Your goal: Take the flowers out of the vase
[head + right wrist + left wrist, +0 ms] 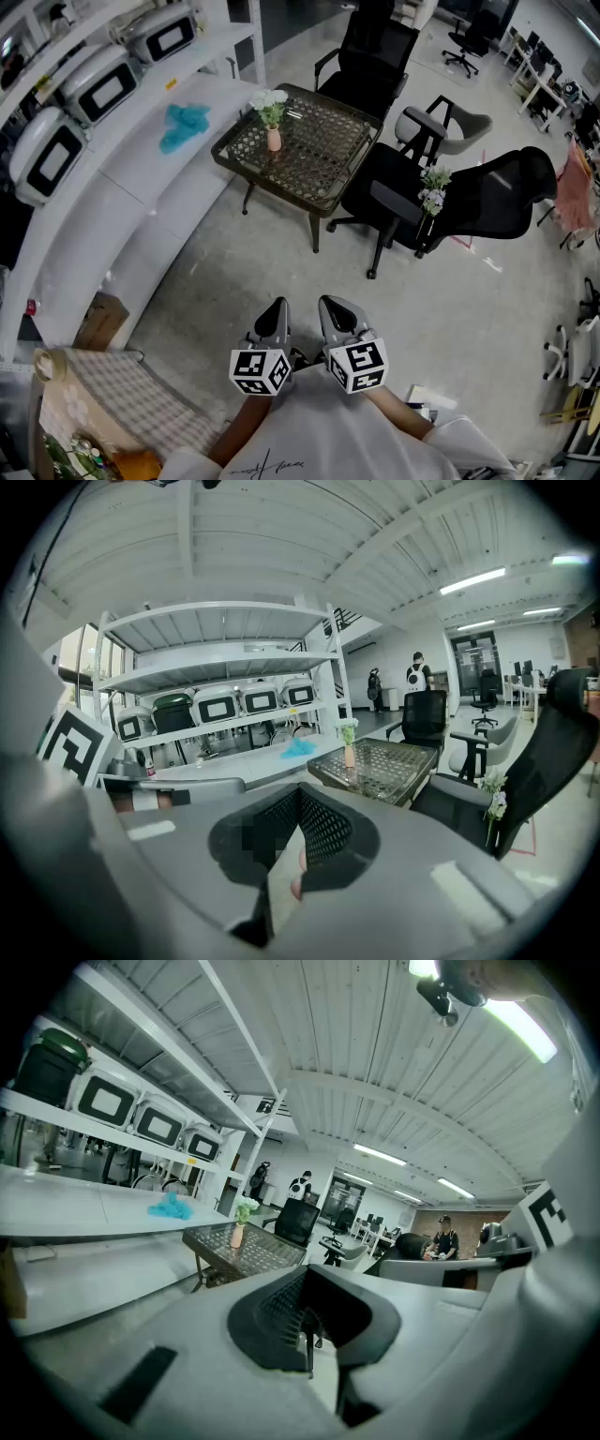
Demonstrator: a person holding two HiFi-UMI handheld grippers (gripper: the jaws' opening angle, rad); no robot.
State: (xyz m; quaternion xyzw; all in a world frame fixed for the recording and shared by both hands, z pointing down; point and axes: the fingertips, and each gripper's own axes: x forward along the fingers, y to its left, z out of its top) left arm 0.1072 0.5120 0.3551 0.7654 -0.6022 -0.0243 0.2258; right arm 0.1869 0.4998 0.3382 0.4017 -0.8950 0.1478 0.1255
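We were at the approach step, left gripper point(277, 304) and right gripper point(329, 301) closed and empty; next we had to reach the far vase point(274, 140) and open for the flowers point(269, 99).

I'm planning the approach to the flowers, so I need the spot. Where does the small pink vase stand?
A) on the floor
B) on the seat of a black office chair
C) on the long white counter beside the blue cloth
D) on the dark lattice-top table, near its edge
D: the vase with its white flowers stands on the lattice table, apart from the blue cloth on the counter.
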